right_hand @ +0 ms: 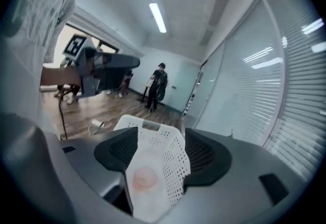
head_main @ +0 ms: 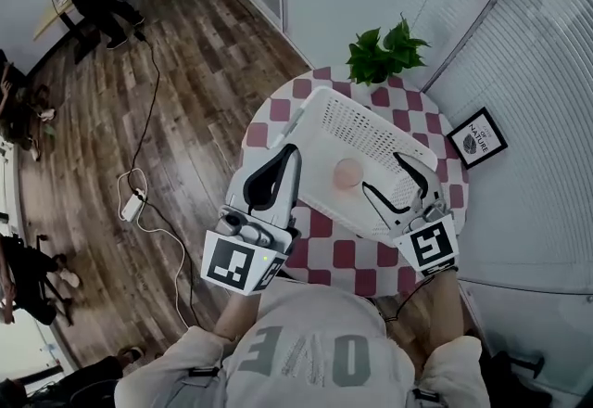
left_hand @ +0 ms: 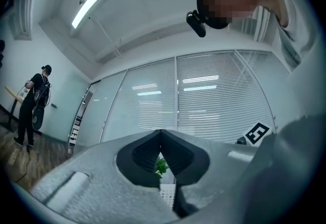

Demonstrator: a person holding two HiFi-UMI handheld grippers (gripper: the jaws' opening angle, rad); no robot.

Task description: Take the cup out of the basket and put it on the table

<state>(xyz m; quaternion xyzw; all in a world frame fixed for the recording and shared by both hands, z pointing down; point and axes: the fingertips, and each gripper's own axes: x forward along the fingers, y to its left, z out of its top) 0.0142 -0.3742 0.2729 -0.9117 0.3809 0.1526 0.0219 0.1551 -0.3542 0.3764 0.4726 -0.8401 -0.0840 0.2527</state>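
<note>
The pink cup [head_main: 347, 172] lies inside the white basket [head_main: 371, 123] on the checked counter [head_main: 345, 254]. We make it out only as a round shape from above. Our right tongs [head_main: 381, 171] hover over the basket's near end, spread wide and gripping nothing. Our left tongs [head_main: 293, 152], pressed together and empty, hang by the basket's left edge.

We find the round pink cup [head_main: 347, 173] inside the white perforated plastic basket [head_main: 371, 123], on the round checked table [head_main: 343, 253] (leafy green potted plant [head_main: 384, 52] behind the basket).
</note>
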